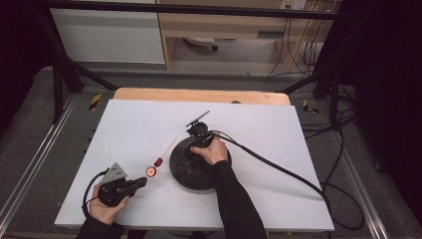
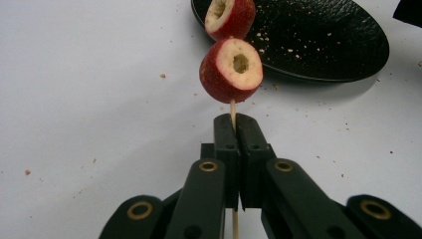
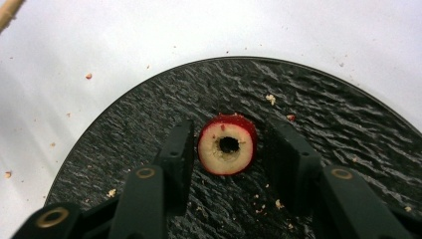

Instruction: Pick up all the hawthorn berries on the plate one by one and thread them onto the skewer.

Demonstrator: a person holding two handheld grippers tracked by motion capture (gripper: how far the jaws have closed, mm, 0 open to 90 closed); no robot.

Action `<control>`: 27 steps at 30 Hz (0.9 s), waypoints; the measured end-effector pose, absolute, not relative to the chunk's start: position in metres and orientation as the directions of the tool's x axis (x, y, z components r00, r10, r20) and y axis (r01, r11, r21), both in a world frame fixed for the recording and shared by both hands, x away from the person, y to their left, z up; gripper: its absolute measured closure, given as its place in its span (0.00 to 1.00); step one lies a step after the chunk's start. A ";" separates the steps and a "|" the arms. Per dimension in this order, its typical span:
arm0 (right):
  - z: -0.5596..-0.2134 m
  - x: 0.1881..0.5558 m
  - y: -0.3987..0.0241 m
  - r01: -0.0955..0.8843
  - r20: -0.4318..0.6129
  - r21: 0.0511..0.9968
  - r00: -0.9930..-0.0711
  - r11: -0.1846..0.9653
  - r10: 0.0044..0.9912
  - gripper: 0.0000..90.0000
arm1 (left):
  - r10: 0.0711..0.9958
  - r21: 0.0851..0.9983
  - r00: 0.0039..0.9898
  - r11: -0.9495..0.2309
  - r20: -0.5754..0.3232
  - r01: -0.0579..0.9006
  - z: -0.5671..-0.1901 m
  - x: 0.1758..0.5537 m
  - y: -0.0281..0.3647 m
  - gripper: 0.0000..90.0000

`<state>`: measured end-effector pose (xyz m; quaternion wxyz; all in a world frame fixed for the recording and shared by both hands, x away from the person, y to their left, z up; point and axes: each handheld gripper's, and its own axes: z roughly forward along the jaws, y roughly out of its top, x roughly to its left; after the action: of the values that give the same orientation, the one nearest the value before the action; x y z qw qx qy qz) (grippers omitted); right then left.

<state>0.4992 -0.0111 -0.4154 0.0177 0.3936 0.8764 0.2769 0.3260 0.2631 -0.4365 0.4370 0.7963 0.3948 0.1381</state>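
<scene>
My left gripper (image 2: 235,119) is shut on a thin wooden skewer (image 2: 232,107) that carries two red cored fruit pieces, the nearer one (image 2: 231,69) just beyond the jaws. In the high view the left gripper (image 1: 142,182) rests near the table's front left, and the skewer (image 1: 166,149) points toward a black plate (image 1: 186,174). My right gripper (image 3: 230,130) hangs over the plate (image 3: 323,114), jaws on either side of a third cored red fruit piece (image 3: 227,147). A narrow gap shows on each side, so the pads do not press it.
The white table top (image 1: 124,129) is dotted with crumbs around the plate. A thick black cable (image 1: 278,164) trails from the right gripper (image 1: 196,142) across the table's right side and off its edge. A bare wooden strip (image 1: 199,94) runs along the far edge.
</scene>
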 end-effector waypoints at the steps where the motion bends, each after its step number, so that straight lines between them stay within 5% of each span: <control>1: -0.416 0.500 -0.011 0.679 0.189 0.500 -0.691 0.538 0.697 0.65 | 0.750 0.805 0.649 -0.305 -0.127 0.509 -0.437 0.326 0.263 0.98; 27: -0.394 0.487 -0.019 0.674 0.201 0.529 -0.690 0.516 0.695 0.69 | 0.747 0.808 0.654 -0.307 -0.123 0.503 -0.436 0.325 0.261 0.98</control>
<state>0.4872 -0.0190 -0.3939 0.0184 0.3932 0.8704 0.2957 0.3248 0.2614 -0.4360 0.4388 0.7964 0.3923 0.1389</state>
